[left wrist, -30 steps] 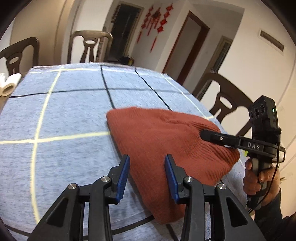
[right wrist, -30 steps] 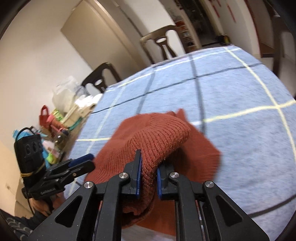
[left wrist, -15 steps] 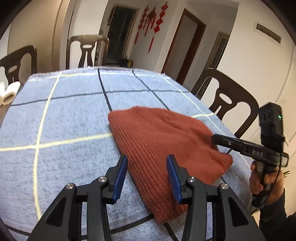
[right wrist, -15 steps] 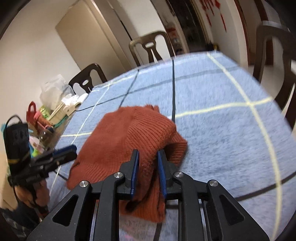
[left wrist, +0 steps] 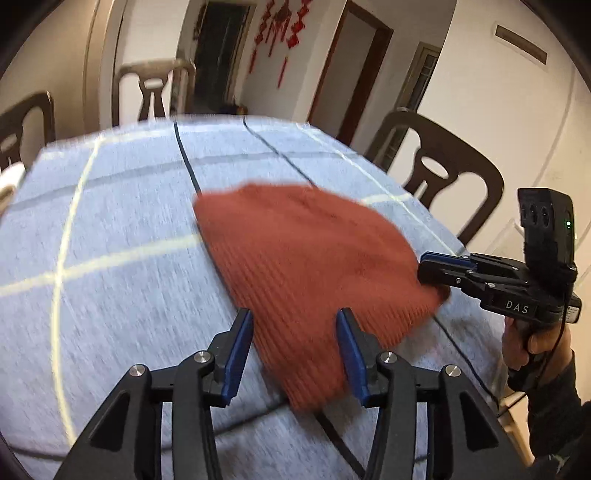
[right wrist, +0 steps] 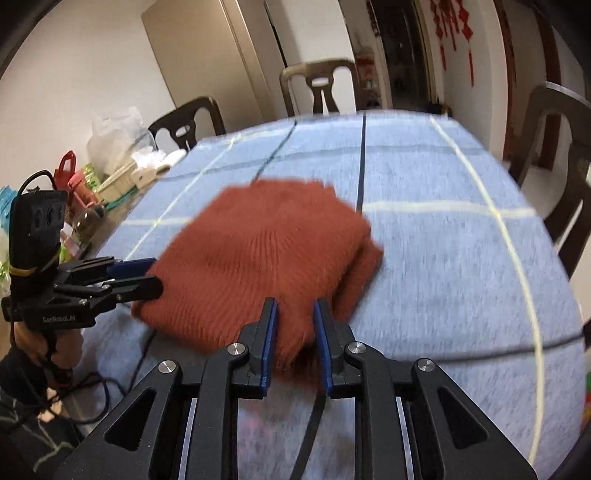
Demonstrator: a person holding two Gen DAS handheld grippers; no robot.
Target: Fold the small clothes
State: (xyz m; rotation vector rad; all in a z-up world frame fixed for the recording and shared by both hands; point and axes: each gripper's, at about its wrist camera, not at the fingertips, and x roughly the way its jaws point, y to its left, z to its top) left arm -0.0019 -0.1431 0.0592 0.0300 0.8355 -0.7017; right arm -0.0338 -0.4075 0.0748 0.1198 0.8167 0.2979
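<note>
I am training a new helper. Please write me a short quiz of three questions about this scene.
1. True or false: the knit garment lies on a blue tablecloth with crossing lines.
2. What colour is the knit garment? A green, B rust-red, C white.
3. Fill the gap: on the wall beside the dark doorway hang ____ ornaments.

Key: 1 true; 2 B; 3 red.

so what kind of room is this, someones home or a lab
Most likely a home dining room: a table under a blue checked cloth, dining chairs drawn up around it, red hanging decorations by a doorway, and household clutter on a side surface.
</note>
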